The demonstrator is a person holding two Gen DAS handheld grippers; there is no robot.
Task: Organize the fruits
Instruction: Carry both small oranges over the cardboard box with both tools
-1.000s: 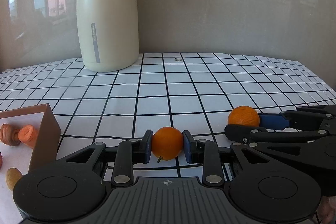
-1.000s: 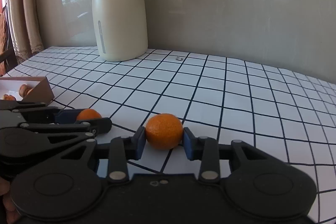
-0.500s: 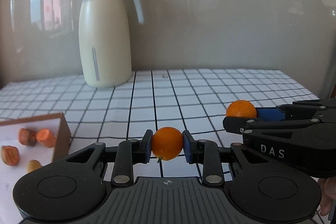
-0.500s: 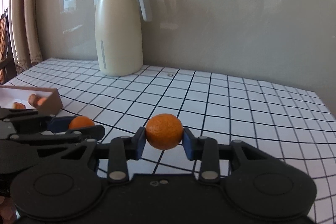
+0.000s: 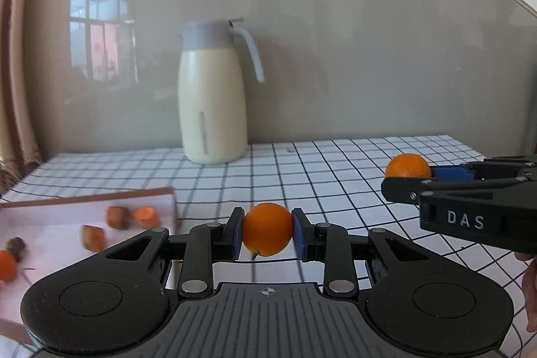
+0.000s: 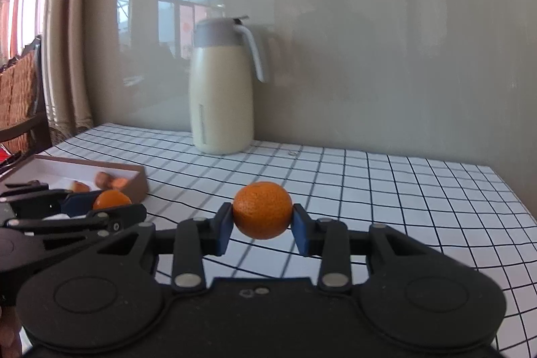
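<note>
- Left wrist view: the left gripper [image 5: 267,230] has its blue pads pressed against both sides of a small orange [image 5: 267,229], which is held clear above the checked tablecloth [image 5: 335,176]; a short stem pokes from the fruit's underside.
- To the left of it, a shallow brown-edged tray [image 5: 87,198] lies on the cloth with several orange and brown fruit pieces [image 5: 117,217] scattered inside, somewhat blurred.
- At the right edge, the right gripper [image 5: 407,170] comes in side-on, closed on a second orange [image 5: 407,166]; its black body bears the letters DAS.
- A cream jug with a grey lid and handle [image 5: 213,109] stands upright at the far side of the cloth, by the wall.
- Right wrist view: the right gripper [image 6: 261,210] clamps the second orange [image 6: 262,209] between its pads, narrowly parted to the fruit's width, above the tablecloth [image 6: 386,190].
- Lower left, the left gripper [image 6: 110,202] appears side-on with the small orange [image 6: 111,199] pinched in it, just in front of the tray [image 6: 134,178].
- The jug [image 6: 221,96] stands beyond, near the wall, with a curtain [image 6: 63,39] and a wicker chair [image 6: 20,99] at the far left.
</note>
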